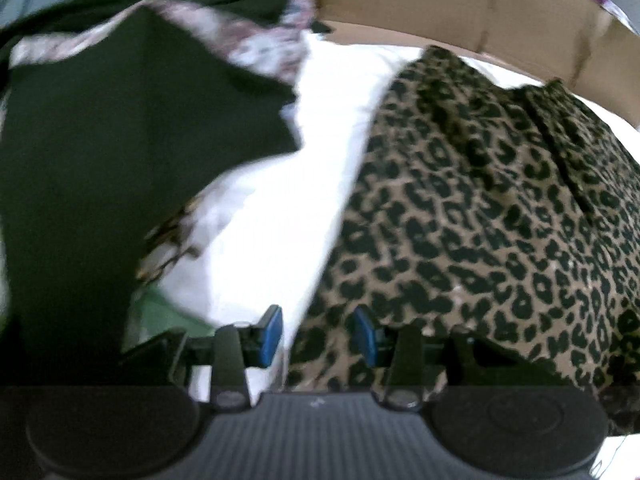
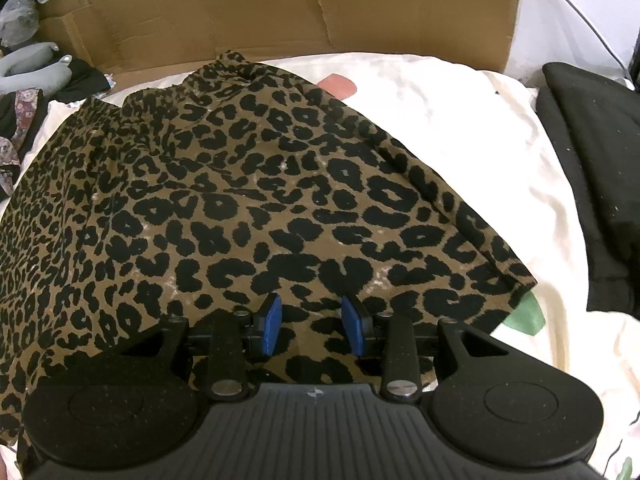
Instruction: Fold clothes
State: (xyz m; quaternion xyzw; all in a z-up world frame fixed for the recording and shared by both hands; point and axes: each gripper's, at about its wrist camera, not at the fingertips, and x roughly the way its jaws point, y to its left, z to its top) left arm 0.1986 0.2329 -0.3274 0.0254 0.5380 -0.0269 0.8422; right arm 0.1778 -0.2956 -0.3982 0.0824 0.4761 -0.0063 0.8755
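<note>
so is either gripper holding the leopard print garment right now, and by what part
Neither. The left gripper and right gripper both hover open over the leopard print garment, with nothing between their blue pads.

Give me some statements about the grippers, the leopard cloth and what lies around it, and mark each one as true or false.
1. Both grippers are open. True: the left gripper and the right gripper each show a gap between their blue pads.
2. The right gripper clamps the leopard cloth. False: it is open above it.
3. The cloth lies on a white sheet. True.
4. A wooden shelf stands behind the sheet. False: it is cardboard.
5. A black garment lies right of the sheet in the right wrist view. True.
</note>
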